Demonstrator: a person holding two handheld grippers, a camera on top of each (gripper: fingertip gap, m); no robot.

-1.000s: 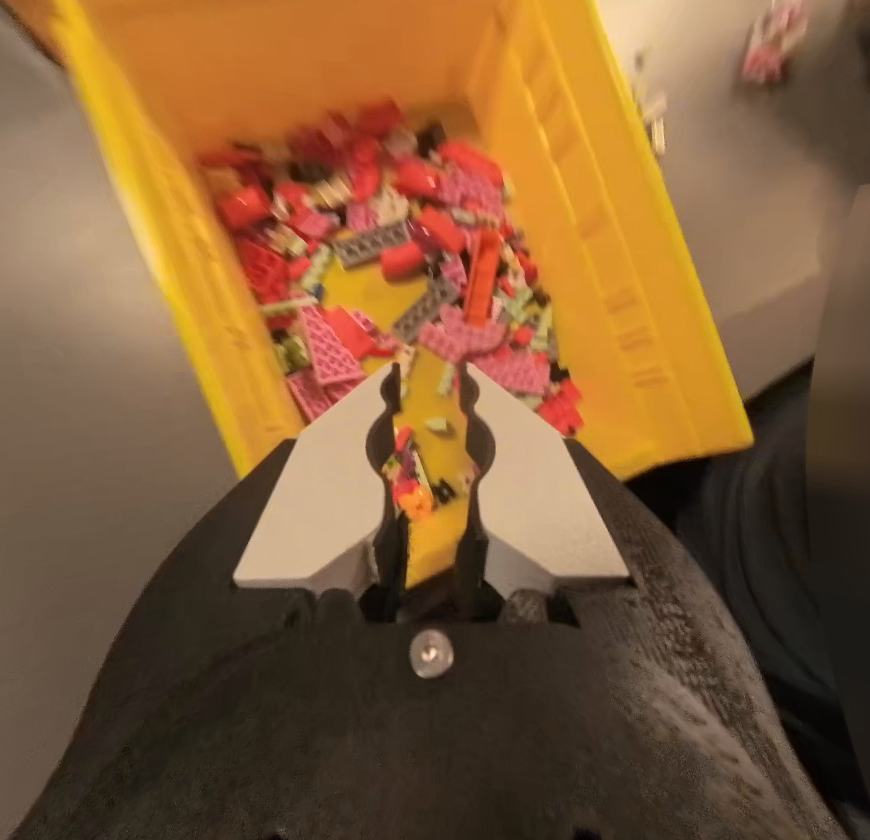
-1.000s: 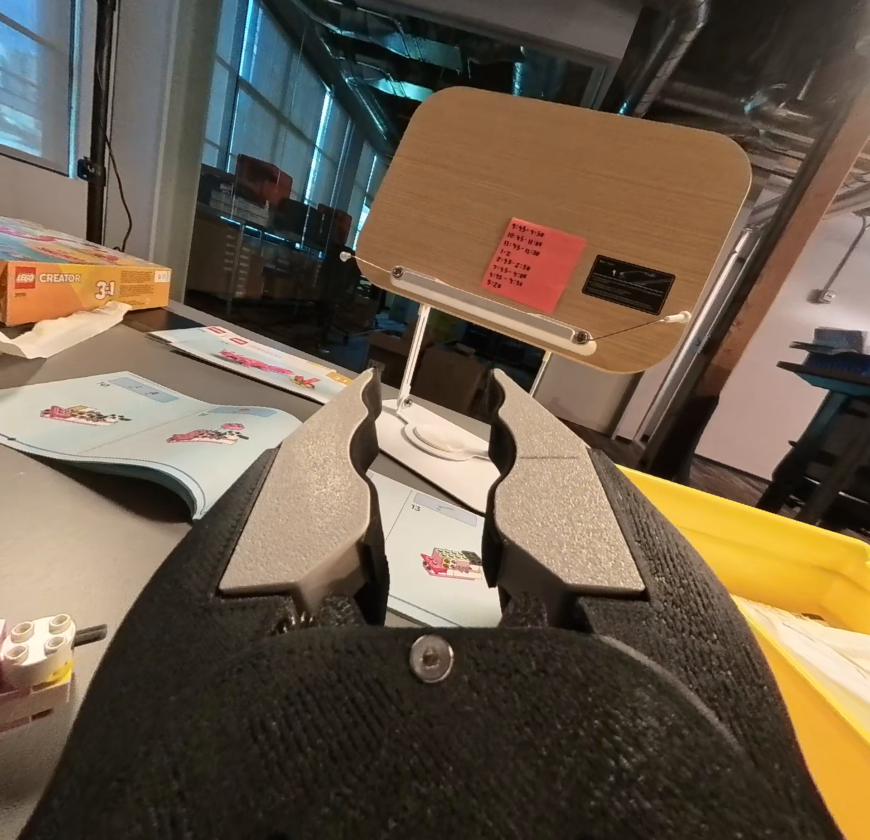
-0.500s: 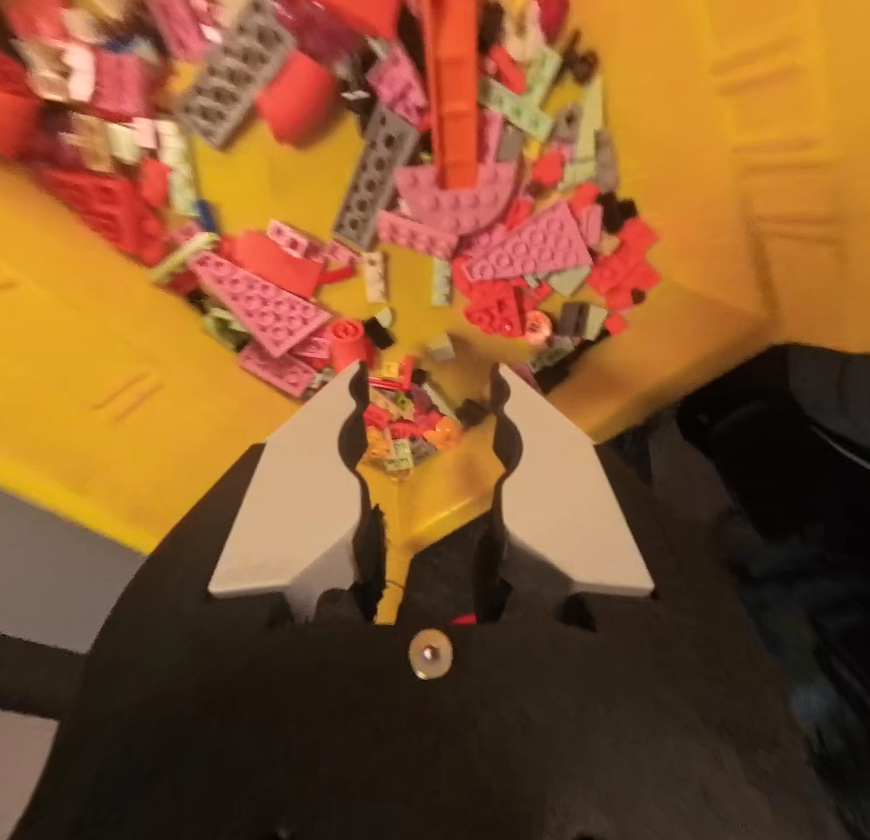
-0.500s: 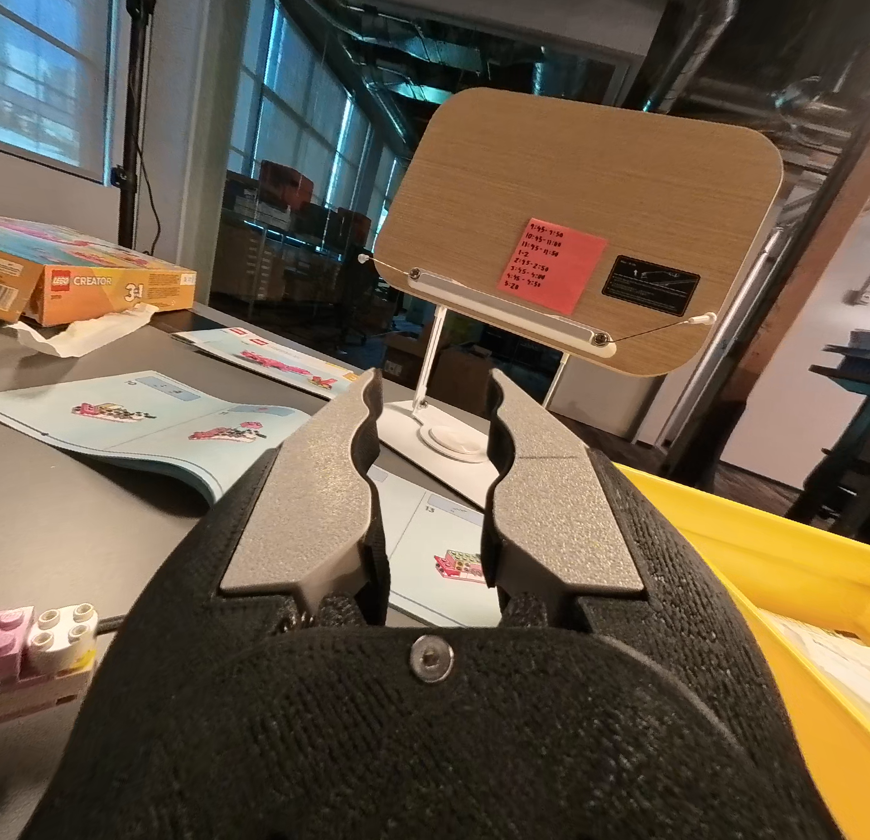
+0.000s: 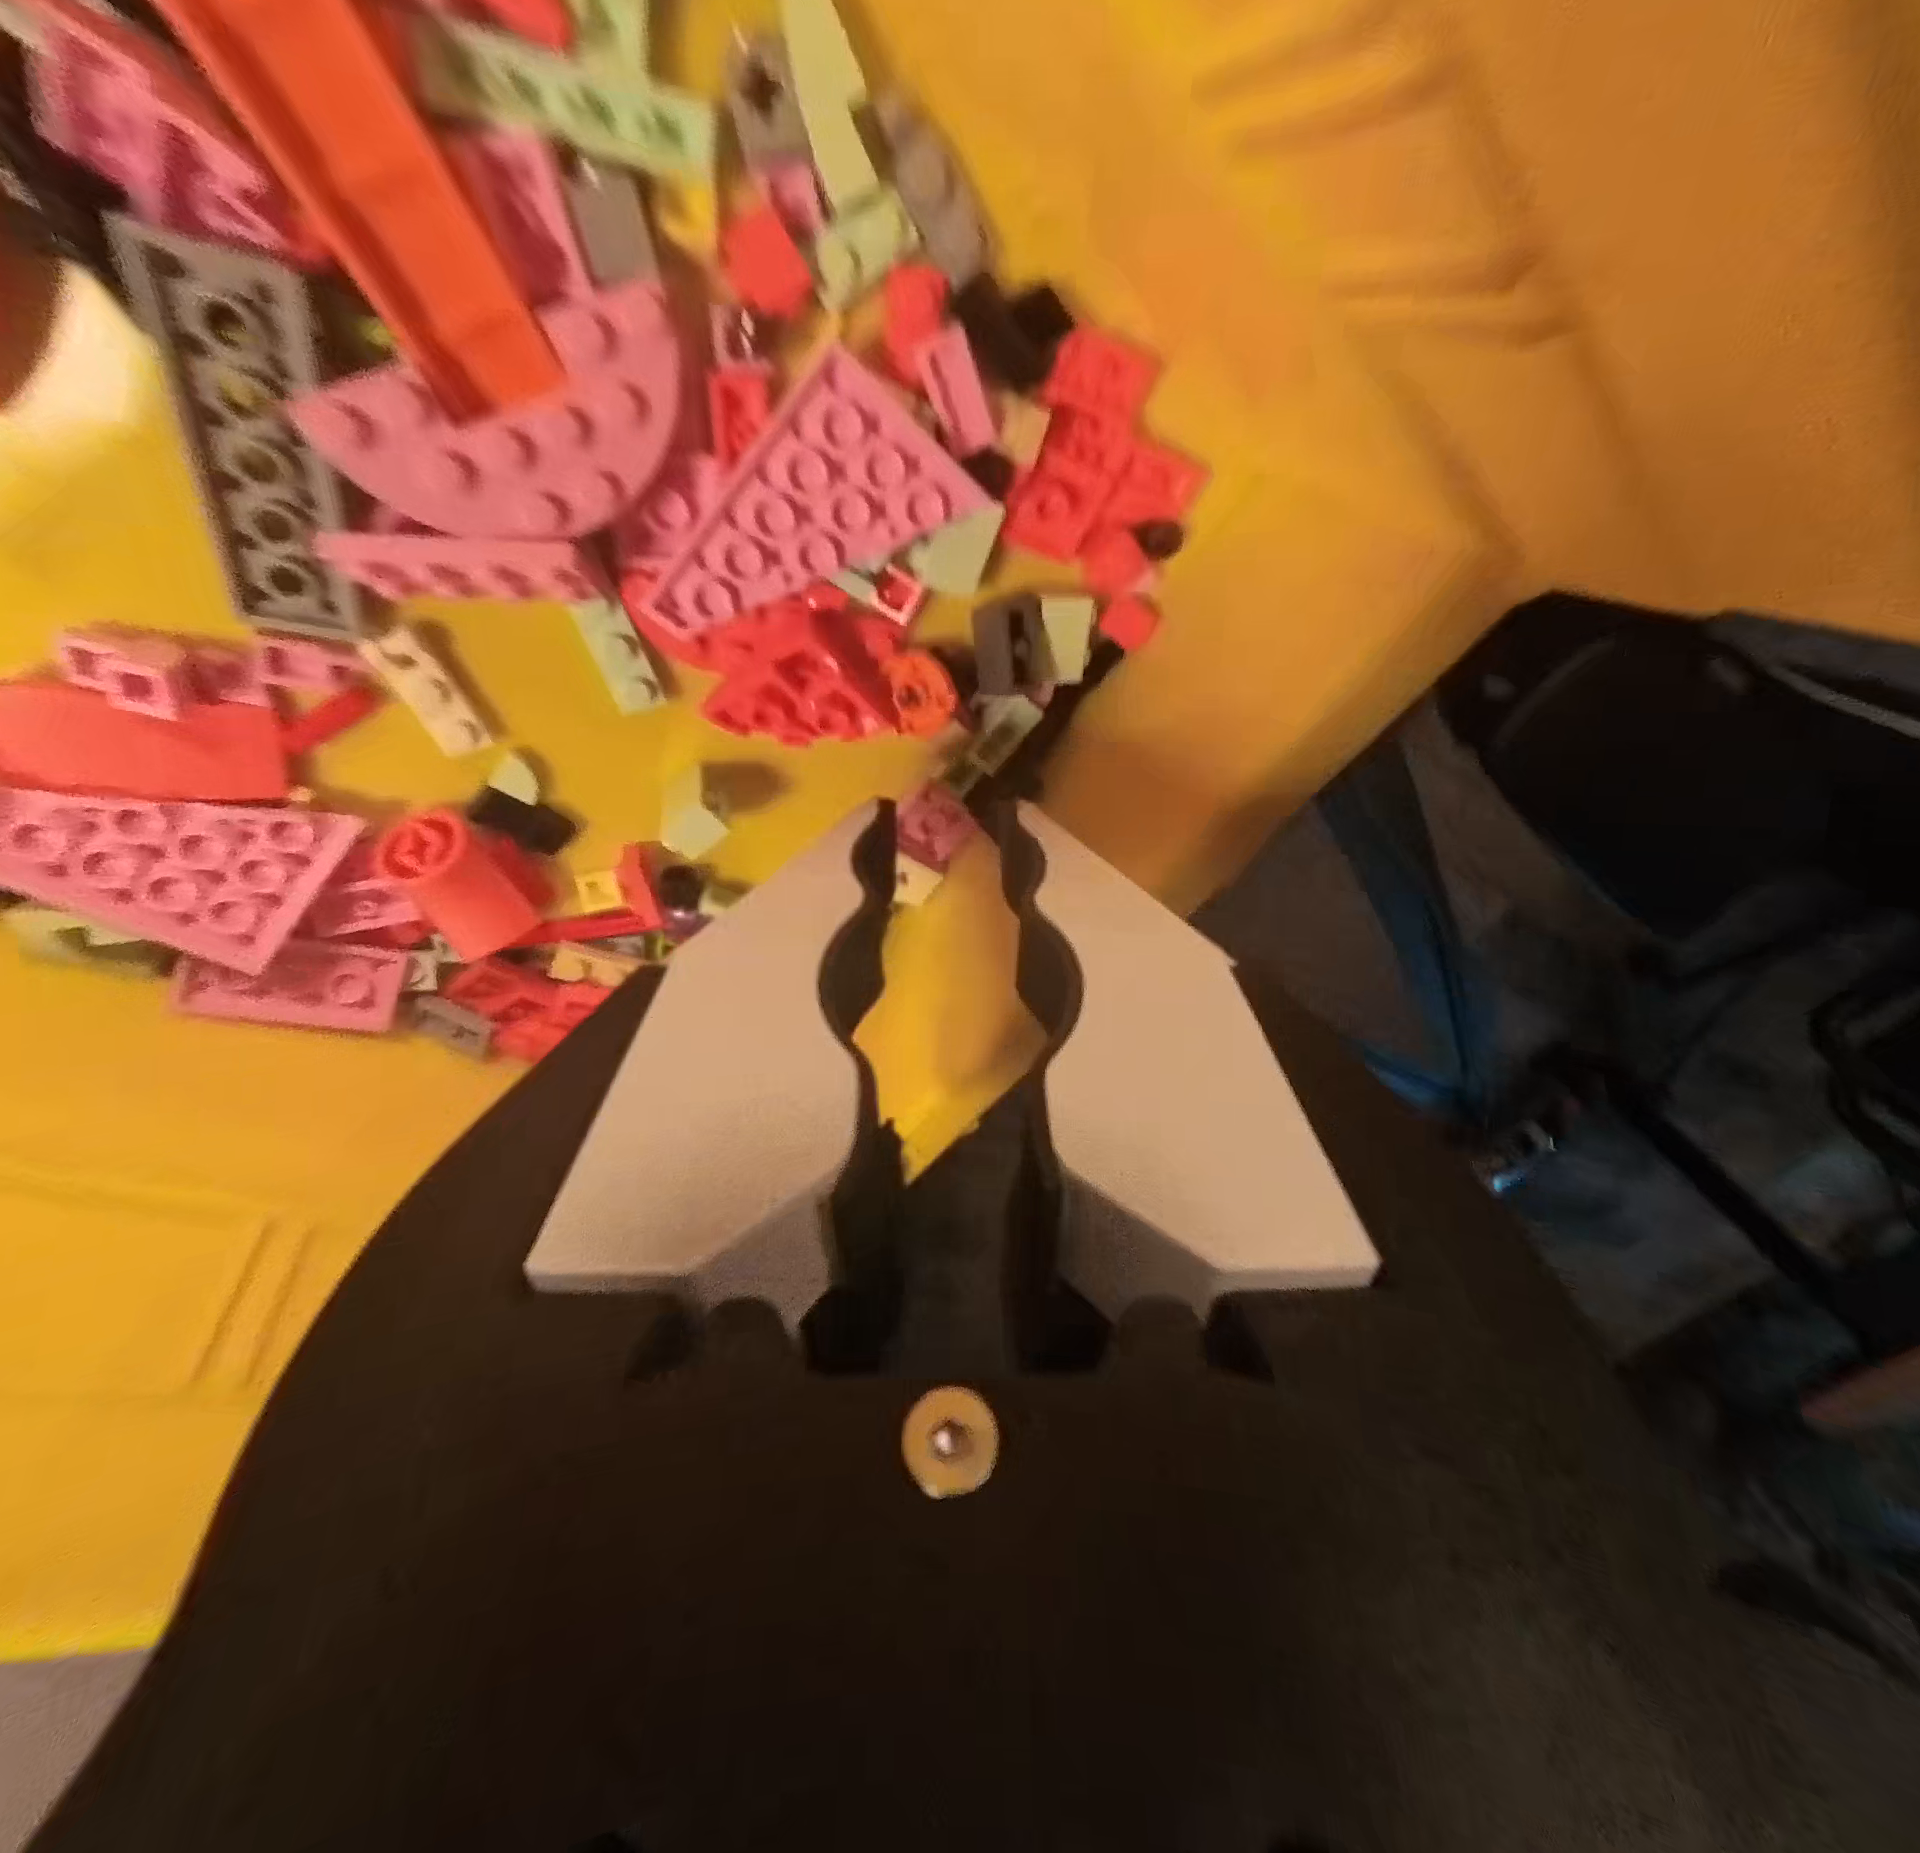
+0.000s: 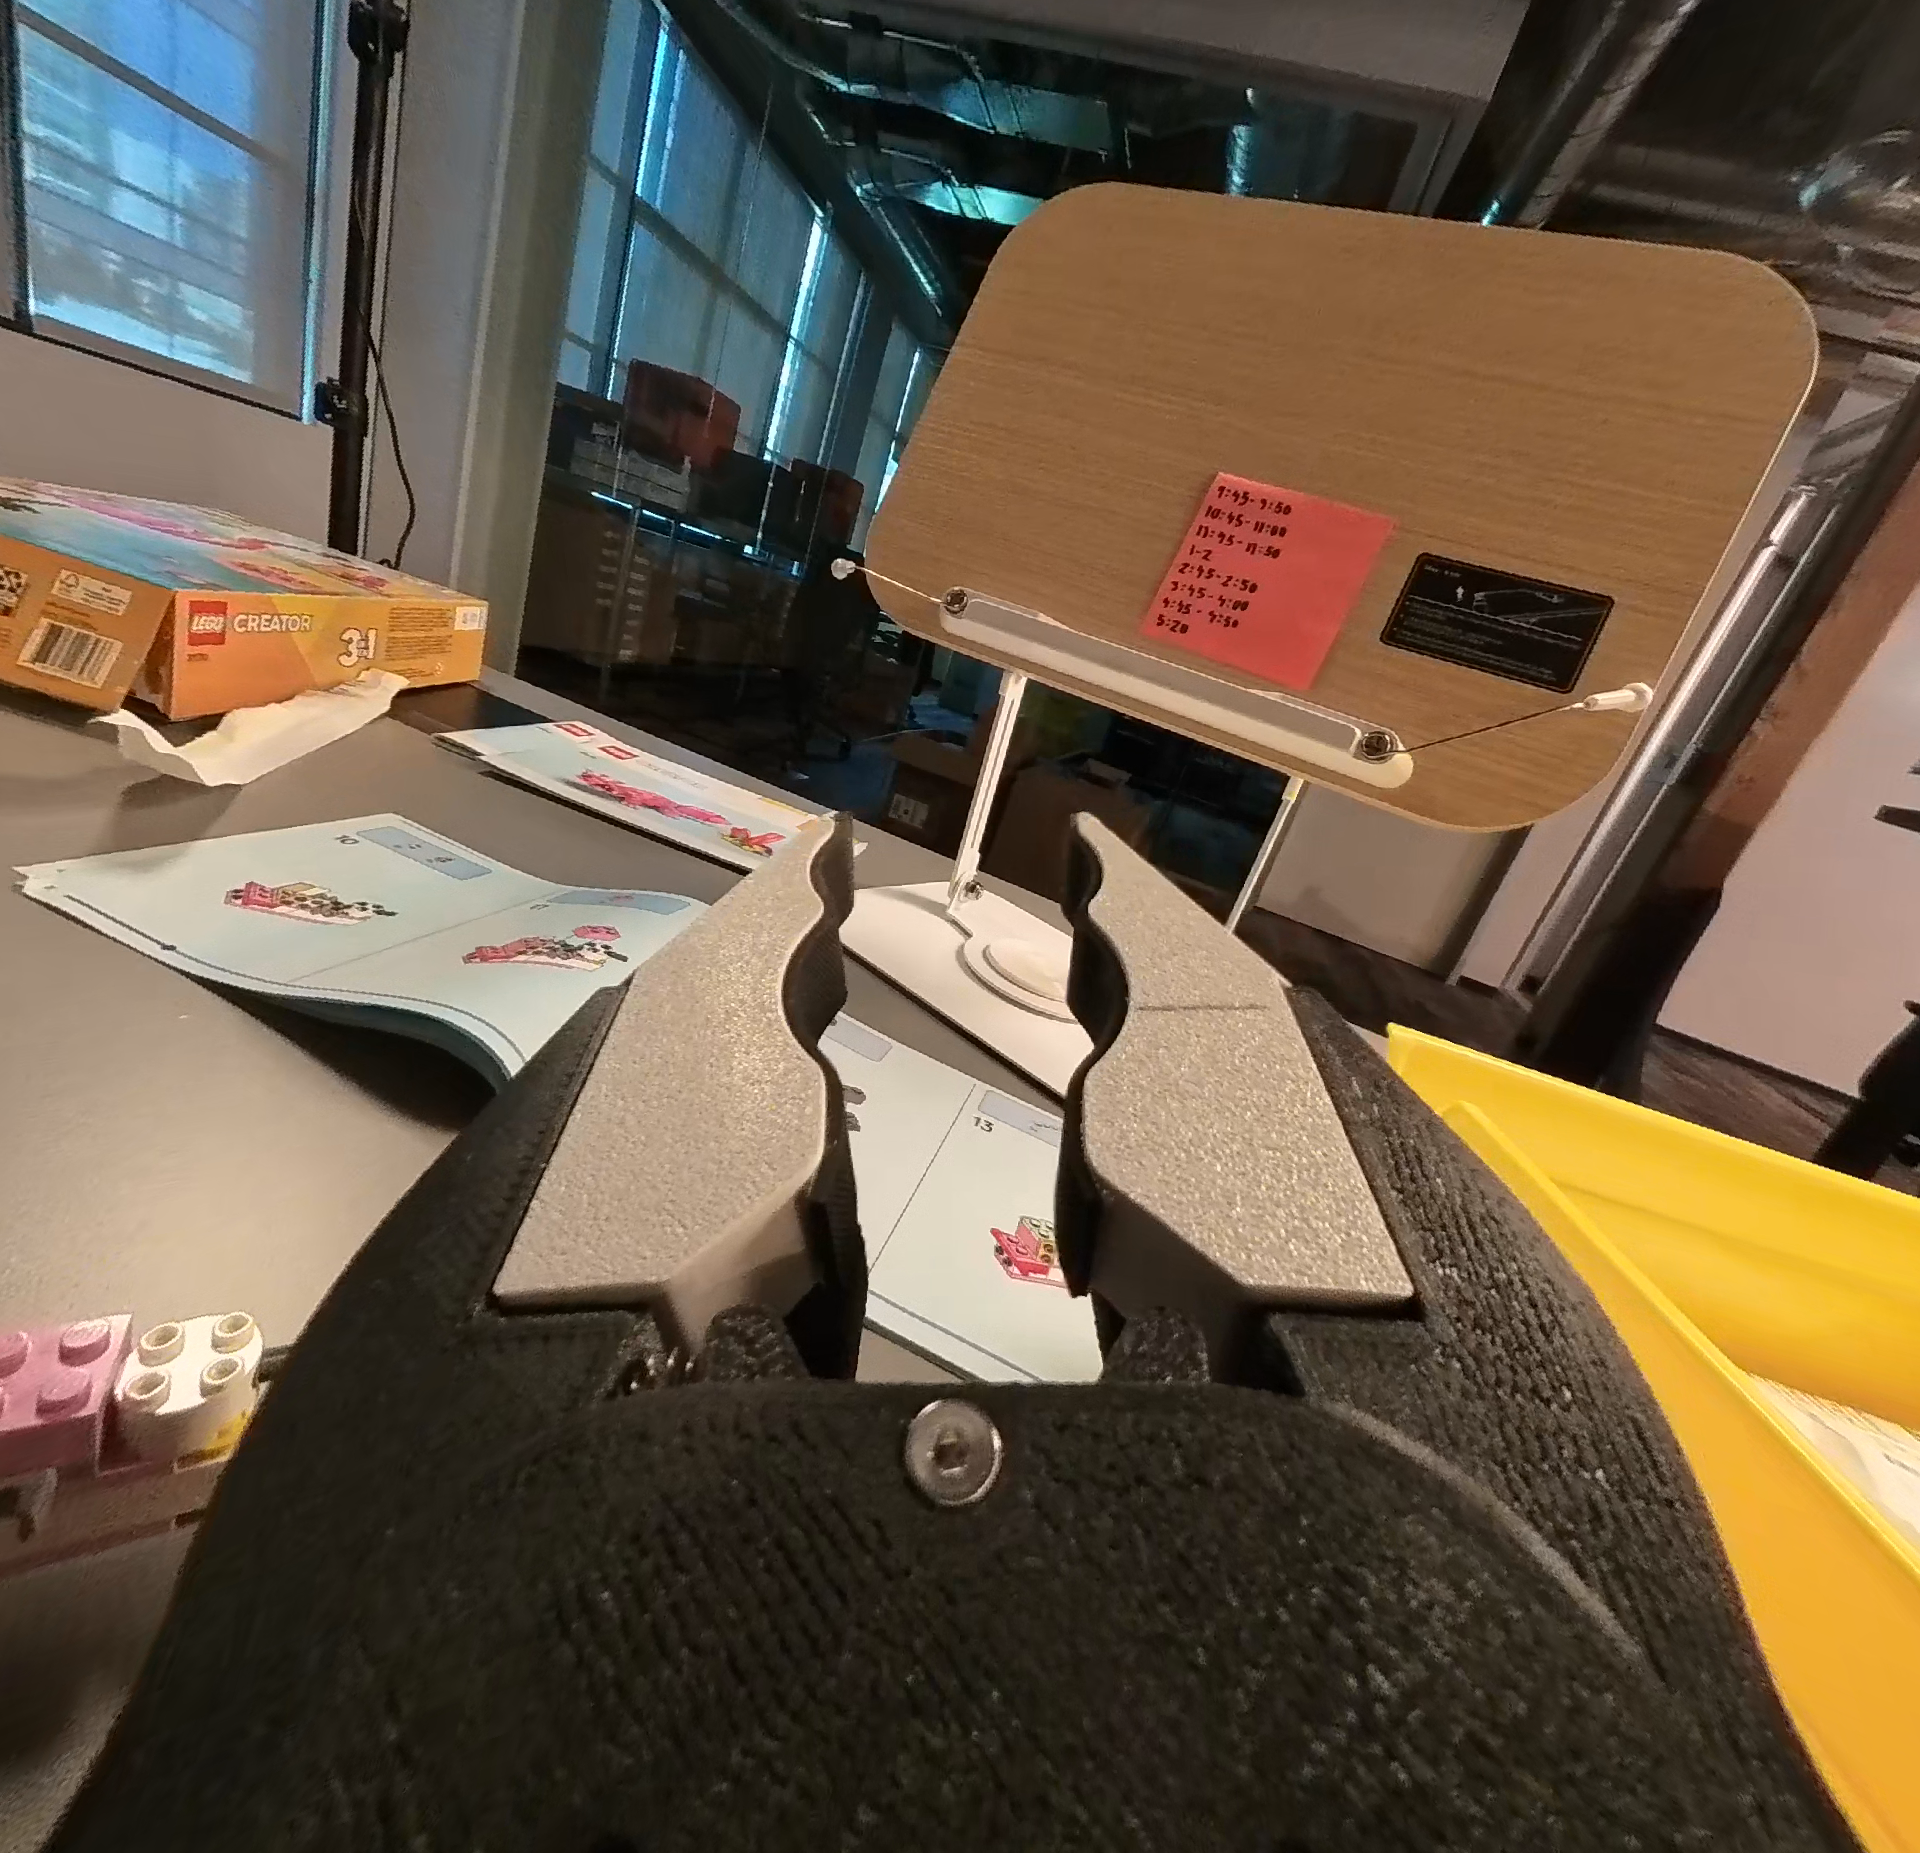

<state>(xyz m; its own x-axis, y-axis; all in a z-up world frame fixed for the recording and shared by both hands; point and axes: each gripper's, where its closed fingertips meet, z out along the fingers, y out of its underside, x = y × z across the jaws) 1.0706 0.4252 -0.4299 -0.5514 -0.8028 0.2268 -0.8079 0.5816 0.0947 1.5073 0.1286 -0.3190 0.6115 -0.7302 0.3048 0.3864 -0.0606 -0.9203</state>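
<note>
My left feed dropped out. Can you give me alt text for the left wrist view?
The left gripper reaches into a yellow bin, jaws narrowly apart around a small pink brick at their tips. Pink, red, grey and pale green bricks litter the bin floor beyond; the picture is blurred.

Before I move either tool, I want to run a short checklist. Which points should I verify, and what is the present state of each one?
1. Left tool is inside the yellow bin, at the edge of the brick pile: ok.
2. A small pink brick sits between its tips: ok.
3. Both pads press on that brick: cannot tell, the view is blurred.
4. Right tool is open with nothing between its fingers: ok.
5. Right tool is apart from the wooden book stand and above the open booklet: ok.
6. Left wrist view is sharp enough to judge contact: not ok.
</note>
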